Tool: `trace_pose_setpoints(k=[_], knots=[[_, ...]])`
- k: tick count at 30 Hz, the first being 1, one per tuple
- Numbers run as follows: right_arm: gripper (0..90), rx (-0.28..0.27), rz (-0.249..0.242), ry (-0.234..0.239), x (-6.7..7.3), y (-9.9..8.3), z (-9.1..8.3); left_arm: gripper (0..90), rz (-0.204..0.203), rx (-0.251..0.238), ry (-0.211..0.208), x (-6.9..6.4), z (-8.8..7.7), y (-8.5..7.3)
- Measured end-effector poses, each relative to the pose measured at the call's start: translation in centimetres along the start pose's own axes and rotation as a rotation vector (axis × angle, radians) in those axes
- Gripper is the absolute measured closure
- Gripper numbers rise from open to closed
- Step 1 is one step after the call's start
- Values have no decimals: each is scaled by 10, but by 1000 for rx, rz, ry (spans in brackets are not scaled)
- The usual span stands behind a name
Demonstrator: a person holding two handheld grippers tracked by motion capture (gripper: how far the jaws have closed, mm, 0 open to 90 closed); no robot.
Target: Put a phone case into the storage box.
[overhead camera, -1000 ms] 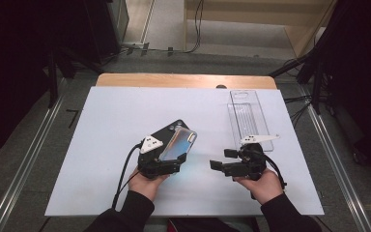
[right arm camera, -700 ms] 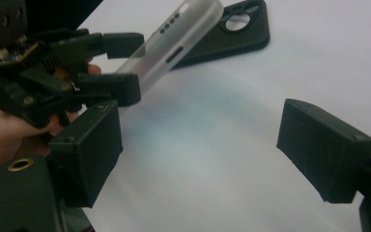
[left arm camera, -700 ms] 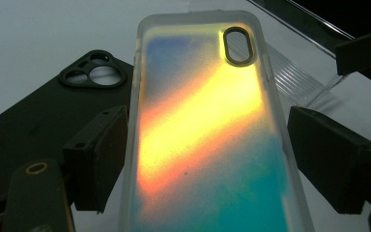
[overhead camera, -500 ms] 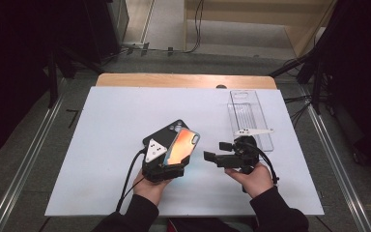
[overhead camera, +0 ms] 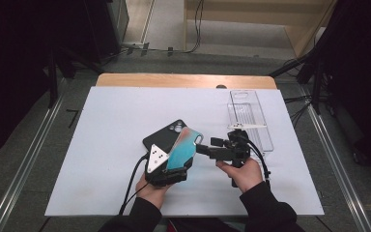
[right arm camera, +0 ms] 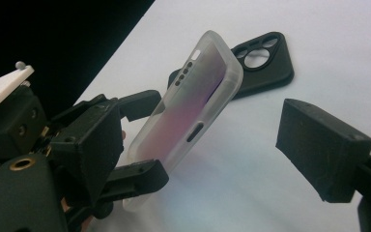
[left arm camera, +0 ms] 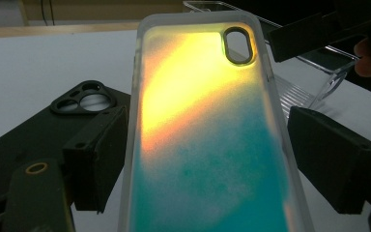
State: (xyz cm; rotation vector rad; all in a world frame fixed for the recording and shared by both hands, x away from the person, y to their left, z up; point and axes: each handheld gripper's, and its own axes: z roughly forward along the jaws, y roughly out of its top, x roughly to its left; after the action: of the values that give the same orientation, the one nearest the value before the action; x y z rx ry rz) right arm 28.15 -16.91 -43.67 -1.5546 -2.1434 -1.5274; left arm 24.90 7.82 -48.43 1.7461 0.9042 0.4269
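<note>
The gradient phone case [overhead camera: 182, 149] is clamped by the left gripper [overhead camera: 170, 169], tilted above the black case [overhead camera: 163, 137] for access. The right gripper [overhead camera: 204, 147], jaws open, is positioned at its top edge.

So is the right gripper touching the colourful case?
Apart. In the right gripper view, white table shows between the case and the right gripper, whose jaws stand wide open around nothing.
</note>
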Motion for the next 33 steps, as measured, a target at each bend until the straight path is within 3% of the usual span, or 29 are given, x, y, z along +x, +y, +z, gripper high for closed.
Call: trace_pose_setpoints(k=[3,13,21,24,28,30,33], knots=[[202,3,11,24,-2,1,4,172,-7,-13,0,-1,-1,-1],[231,-5,60,50,-3,6,11,172,0,-58,-2,-8,-4,-2],[319,-21,116,68,-4,9,16,172,2,-57,5,-12,-5,-3],[399,-18,136,66,-6,10,17,172,-5,-56,4,-13,-5,-3],[628,13,170,34,-7,13,18,172,-45,-51,-13,-14,-6,-2],[714,16,178,40,-8,13,19,172,-57,-45,-18,-15,-6,-1],[729,14,189,48,-7,14,18,172,-57,-44,-18,-15,-6,-1]])
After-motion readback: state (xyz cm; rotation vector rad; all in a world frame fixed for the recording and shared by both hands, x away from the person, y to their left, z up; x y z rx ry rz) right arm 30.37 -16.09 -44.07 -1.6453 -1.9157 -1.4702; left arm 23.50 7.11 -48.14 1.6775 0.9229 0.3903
